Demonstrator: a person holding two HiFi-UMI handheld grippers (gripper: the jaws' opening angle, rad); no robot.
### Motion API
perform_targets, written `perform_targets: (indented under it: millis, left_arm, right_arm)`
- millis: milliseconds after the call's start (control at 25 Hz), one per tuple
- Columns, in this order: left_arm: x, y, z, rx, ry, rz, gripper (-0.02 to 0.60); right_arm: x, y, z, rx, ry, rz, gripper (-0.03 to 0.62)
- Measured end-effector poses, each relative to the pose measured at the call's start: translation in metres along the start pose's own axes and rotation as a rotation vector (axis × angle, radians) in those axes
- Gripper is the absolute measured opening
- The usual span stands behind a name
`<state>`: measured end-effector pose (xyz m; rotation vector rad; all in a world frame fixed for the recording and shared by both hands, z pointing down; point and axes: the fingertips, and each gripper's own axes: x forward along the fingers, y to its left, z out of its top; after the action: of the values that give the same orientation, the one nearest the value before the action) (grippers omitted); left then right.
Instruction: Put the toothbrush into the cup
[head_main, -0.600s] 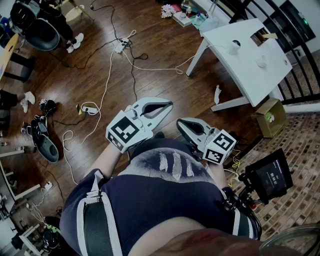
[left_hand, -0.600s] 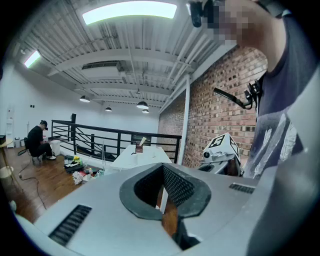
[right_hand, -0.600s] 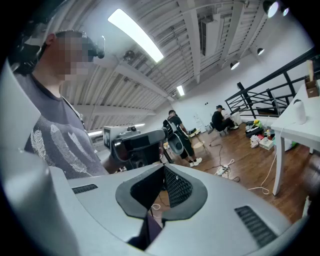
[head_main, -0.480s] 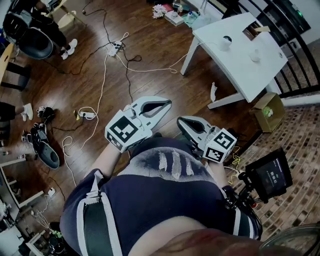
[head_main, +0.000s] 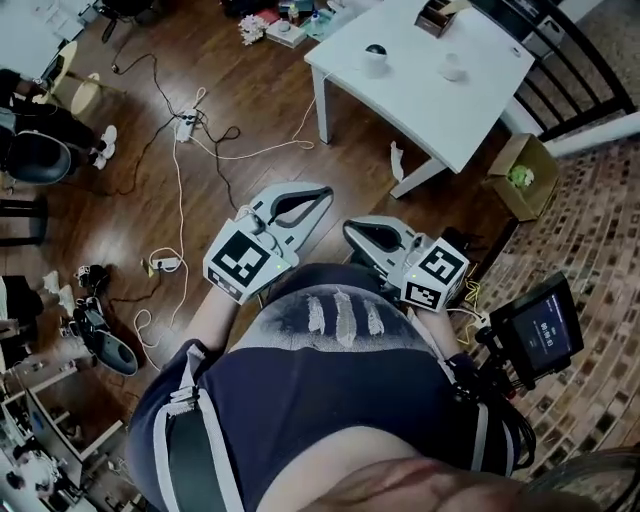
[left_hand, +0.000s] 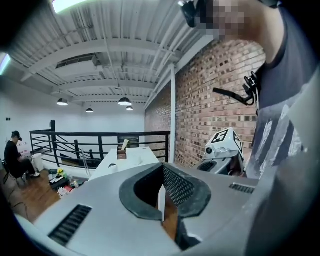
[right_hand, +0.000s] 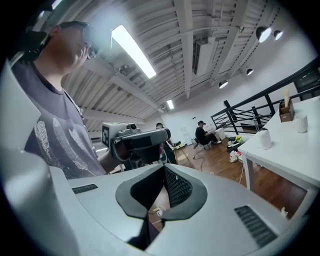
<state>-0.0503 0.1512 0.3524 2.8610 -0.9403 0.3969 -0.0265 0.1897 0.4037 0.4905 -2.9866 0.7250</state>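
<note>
The white table (head_main: 430, 100) is brought nearer while the left gripper (head_main: 323, 192) and the right gripper (head_main: 352, 229) are carried closed and empty.

Compared with half a second ago, the table is seen closer and further left in the head view. The approach is judged under way, with no grasp begun. Two grippers are counted at the waist, each with jaws pressed together on nothing. Two white cups are counted, one (head_main: 375, 58) near the table's left edge and one (head_main: 453, 68) near its middle. One brown box (head_main: 438, 15) is counted at the far edge. The toothbrush cannot be made out with certainty.
</note>
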Motion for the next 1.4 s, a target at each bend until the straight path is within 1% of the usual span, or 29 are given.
perform_targets:
  millis: [280,400,520,680,920,1040,1240,1400]
  left_arm:
    - [0.045,-0.009,0.012,-0.002,0.013,-0.021,-0.012]
    - [0.061,-0.015,0.013,-0.001,0.025,-0.027,-0.012]
    - [0.083,-0.018,0.023,-0.002,0.034,-0.041,-0.012]
    - [0.113,-0.02,0.031,0.006,0.078,-0.047,-0.012]
    - [0.126,-0.036,0.03,0.044,0.117,-0.066,-0.012]
    - [0.13,-0.037,0.026,0.047,0.131,-0.068,-0.012]
    - [0.135,-0.033,0.027,0.047,0.117,-0.077,-0.012]
    - [0.141,-0.028,0.028,0.047,0.085,-0.093,-0.012]
  right_arm:
    - [-0.029,-0.029,0.004,-0.004,0.022,-0.012,-0.002]
    - [-0.04,-0.039,0.004,-0.012,0.036,-0.029,-0.002]
    - [-0.053,-0.054,0.009,-0.017,0.05,-0.044,-0.002]
    - [-0.073,-0.075,0.015,0.012,0.032,-0.04,-0.002]
    - [-0.086,-0.083,0.02,0.023,-0.022,-0.022,-0.002]
    - [-0.089,-0.085,0.027,0.032,-0.052,-0.013,-0.002]
    - [-0.087,-0.087,0.027,0.018,-0.027,-0.022,-0.002]
    - [-0.084,-0.09,0.023,0.005,-0.004,-0.034,-0.002]
